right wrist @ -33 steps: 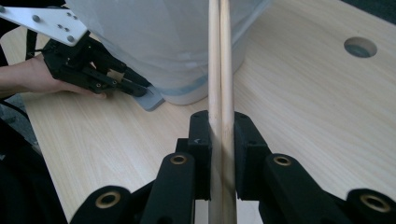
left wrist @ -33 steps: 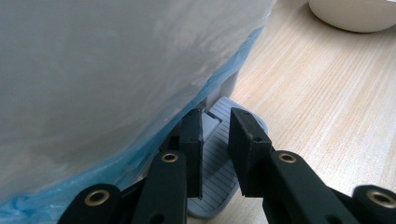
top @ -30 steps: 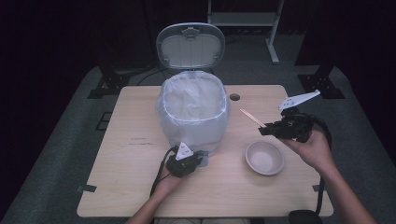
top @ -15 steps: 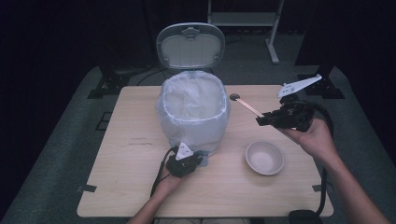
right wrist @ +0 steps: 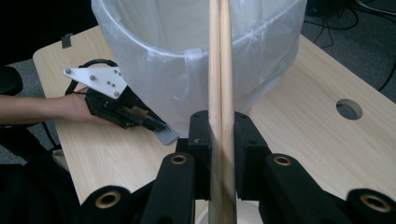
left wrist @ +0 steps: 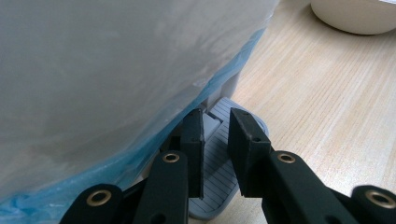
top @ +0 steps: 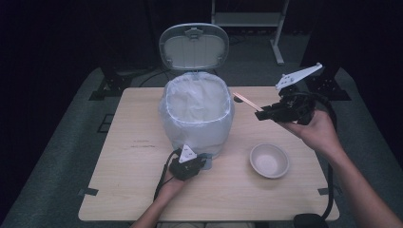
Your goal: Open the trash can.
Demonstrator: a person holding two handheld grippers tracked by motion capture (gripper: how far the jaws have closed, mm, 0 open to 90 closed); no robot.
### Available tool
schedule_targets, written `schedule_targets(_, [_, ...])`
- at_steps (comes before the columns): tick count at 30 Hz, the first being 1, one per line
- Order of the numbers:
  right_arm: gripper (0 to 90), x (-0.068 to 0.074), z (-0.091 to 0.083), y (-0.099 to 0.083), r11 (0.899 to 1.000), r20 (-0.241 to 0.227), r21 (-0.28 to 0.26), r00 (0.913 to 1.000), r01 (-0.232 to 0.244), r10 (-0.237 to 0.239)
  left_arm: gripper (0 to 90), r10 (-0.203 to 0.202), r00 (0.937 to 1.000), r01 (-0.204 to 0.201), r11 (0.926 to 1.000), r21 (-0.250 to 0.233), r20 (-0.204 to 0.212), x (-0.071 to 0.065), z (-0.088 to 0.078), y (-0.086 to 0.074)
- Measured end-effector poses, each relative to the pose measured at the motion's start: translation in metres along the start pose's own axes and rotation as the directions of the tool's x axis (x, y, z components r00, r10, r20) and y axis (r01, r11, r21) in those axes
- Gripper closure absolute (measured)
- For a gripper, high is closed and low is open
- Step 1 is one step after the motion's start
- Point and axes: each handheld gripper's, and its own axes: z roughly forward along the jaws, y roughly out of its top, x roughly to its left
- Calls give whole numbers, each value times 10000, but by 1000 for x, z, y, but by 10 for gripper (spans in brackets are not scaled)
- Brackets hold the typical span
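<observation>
Beside the crinkly plastic-lined bin [top: 197, 118], right tongs [right wrist: 219, 135] clamp smooth wooden chopsticks [right wrist: 219, 70] — left tongs [left wrist: 215, 126], closed, press its ribbed pedal [left wrist: 215, 186].

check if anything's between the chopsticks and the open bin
Nothing visible is. The chopsticks in the right gripper point at the bin's lined mouth, whose lid stands open.

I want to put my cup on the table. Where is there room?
The table is bare to the left of the lined bin, out to the left edge. A smaller free strip runs along the near edge below the bowl. It is crowded in front of the bin, where the left hand-held gripper sits on the pedal.
</observation>
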Motion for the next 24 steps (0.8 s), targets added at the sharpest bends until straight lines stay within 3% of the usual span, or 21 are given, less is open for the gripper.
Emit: schedule_targets(24, [789, 13, 9, 58, 9973, -387, 307, 9971, 672, -659, 769, 25, 10000, -25, 10000, 33, -24, 0, 0, 0])
